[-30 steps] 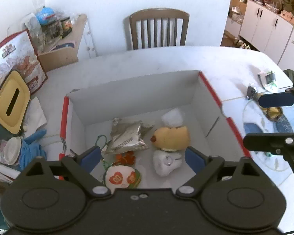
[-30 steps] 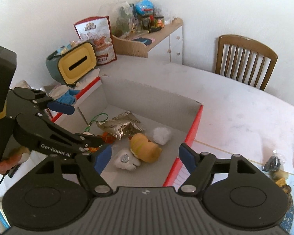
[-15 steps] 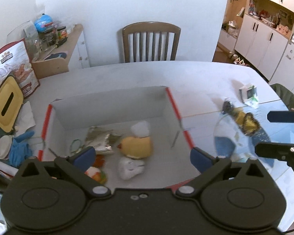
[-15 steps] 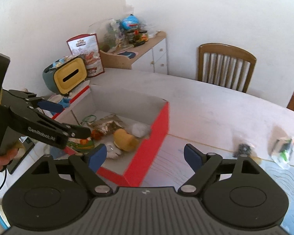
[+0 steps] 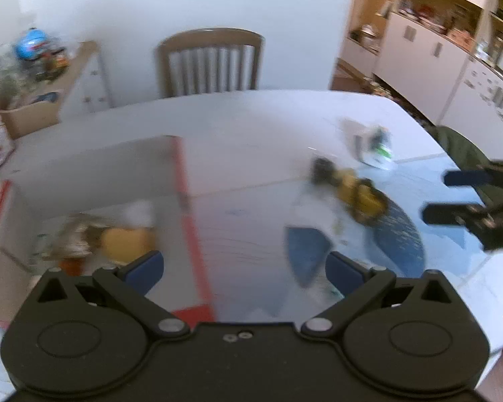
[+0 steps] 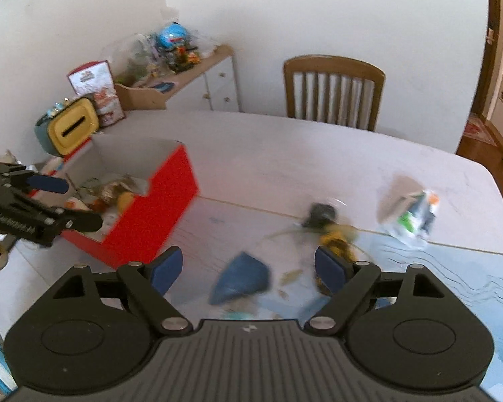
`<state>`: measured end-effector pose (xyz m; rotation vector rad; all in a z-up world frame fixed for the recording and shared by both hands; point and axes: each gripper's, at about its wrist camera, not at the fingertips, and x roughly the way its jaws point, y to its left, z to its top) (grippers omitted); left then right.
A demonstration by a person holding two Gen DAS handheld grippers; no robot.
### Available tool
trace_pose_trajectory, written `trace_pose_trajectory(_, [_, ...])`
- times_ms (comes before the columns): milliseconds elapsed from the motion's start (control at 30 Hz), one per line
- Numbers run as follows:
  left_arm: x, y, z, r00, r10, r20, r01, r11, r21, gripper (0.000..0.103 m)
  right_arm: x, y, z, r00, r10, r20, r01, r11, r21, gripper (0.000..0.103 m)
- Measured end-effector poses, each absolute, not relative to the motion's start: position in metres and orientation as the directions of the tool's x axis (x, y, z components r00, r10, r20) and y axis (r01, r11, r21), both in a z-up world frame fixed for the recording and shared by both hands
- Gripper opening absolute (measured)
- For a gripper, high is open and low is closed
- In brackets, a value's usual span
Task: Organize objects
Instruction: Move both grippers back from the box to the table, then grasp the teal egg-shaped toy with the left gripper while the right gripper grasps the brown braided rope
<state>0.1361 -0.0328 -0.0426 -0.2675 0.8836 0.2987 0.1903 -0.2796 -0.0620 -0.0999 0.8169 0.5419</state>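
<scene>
A red-sided cardboard box (image 5: 183, 197) (image 6: 151, 214) stands on the left of the white table, holding a yellow plush (image 5: 127, 241), a foil packet (image 5: 77, 234) and other small items. Right of the box lie a yellow-and-black toy (image 5: 358, 194) (image 6: 332, 238), a clear bag (image 5: 372, 147) (image 6: 412, 214) with a white-green item inside, and a blue wedge-shaped piece (image 5: 306, 251) (image 6: 241, 281). My left gripper (image 5: 243, 269) (image 6: 67, 202) is open and empty over the box's right wall. My right gripper (image 6: 248, 268) (image 5: 452, 196) is open and empty, above the blue piece.
A wooden chair (image 5: 211, 63) (image 6: 332, 90) stands at the table's far side. A sideboard (image 6: 184, 77) with jars and a snack bag (image 6: 95, 90) is at the back left, beside a yellow-topped tissue box (image 6: 72, 127). White kitchen cabinets (image 5: 452, 67) fill the right.
Both grippers have swung right, away from above the box and toward the loose items on the table. Both sets of jaws stand a little wider than a second ago.
</scene>
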Motion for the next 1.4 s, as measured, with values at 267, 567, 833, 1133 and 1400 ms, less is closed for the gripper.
trace_pose_trajectory(267, [0.166, -0.078, -0.074, 0.571, 0.095, -0.815, -0.315, 0.942, -0.111, 0.103, 0.218, -0.325, -0.093, 0.537, 0.384, -0.751, -0.463, 0.878, 0.118, 0.086])
trace_pose_trajectory(567, [0.188, -0.094, -0.111, 0.537, 0.097, -0.838, -0.348, 0.931, -0.115, 0.102, 0.249, -0.338, -0.121, 0.509, 0.381, -0.772, -0.472, 0.873, 0.121, 0.086])
trace_pose_trajectory(833, [0.201, -0.108, -0.138, 0.51, 0.097, -0.855, -0.341, 0.935, -0.097, 0.102, 0.271, -0.333, -0.14, 0.48, 0.388, -0.787, -0.51, 0.853, 0.11, 0.086])
trace_pose_trajectory(1133, [0.213, -0.122, -0.154, 0.508, 0.129, -0.852, -0.343, 0.937, -0.062, 0.093, 0.293, -0.326, -0.159, 0.444, 0.404, -0.799, -0.535, 0.836, 0.125, 0.081])
trace_pose_trajectory(1400, [0.215, -0.129, -0.165, 0.491, 0.171, -0.854, -0.351, 0.936, -0.014, 0.077, 0.31, -0.313, -0.17, 0.417, 0.41, -0.811, -0.567, 0.815, 0.121, 0.06])
